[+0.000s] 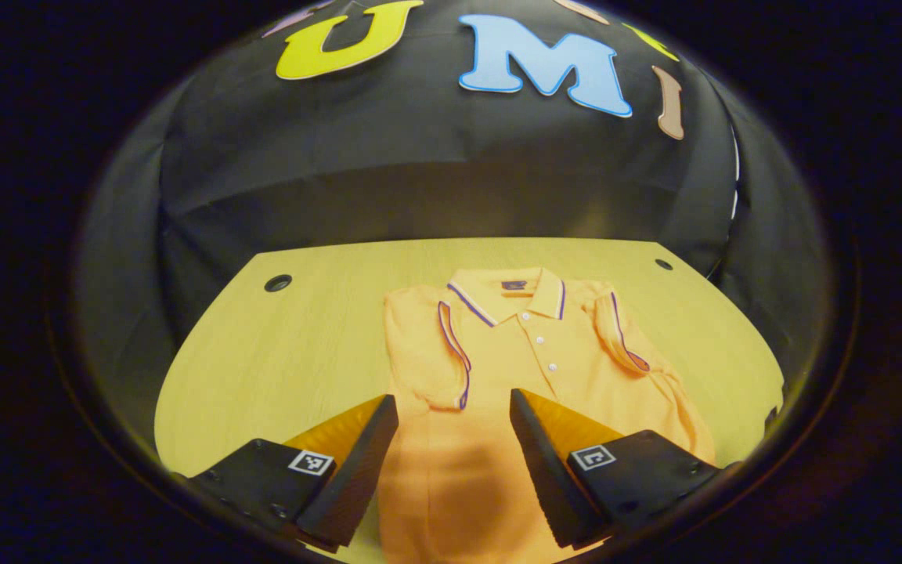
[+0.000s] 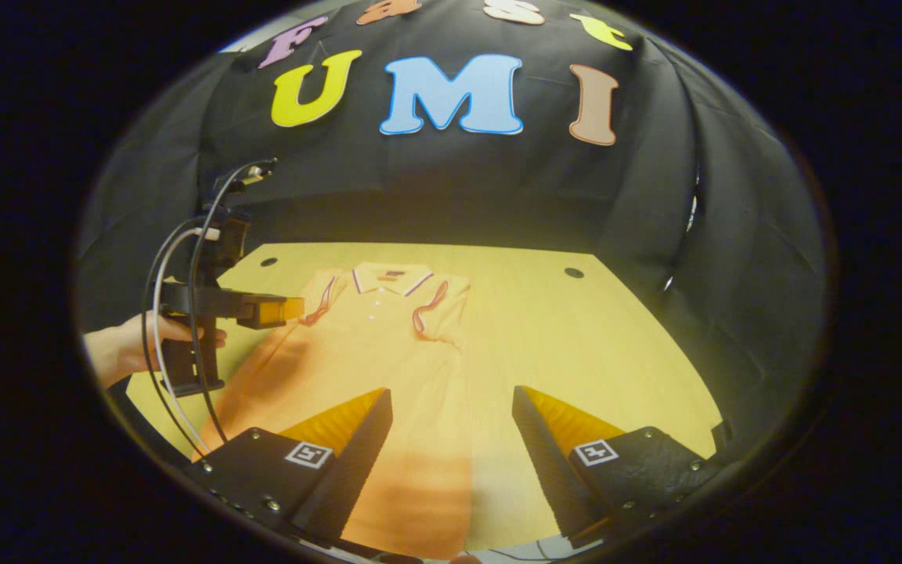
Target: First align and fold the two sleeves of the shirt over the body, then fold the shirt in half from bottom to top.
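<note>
Shirt (image 1: 529,368), orange with a striped collar, is lying flat on the wooden counter (image 1: 294,345), collar toward the booth's far wall and hem toward the grippers. Both sleeves are lying folded in over the body, their trimmed cuffs pointing inward beside the button placket.

In the left gripper view, the left gripper (image 1: 453,407) is hovering above the lower half of the shirt with its fingers (image 1: 357,462) spread wide and grasping nothing.

In the right gripper view, the right gripper (image 2: 451,403) is likewise hanging over the hem end of the shirt, fingers (image 2: 553,462) released and apart, with cloth showing between them. Farther off in that view, a hand (image 2: 126,345) is holding the left gripper's handle at the shirt's left edge, cables looping from it.
</note>
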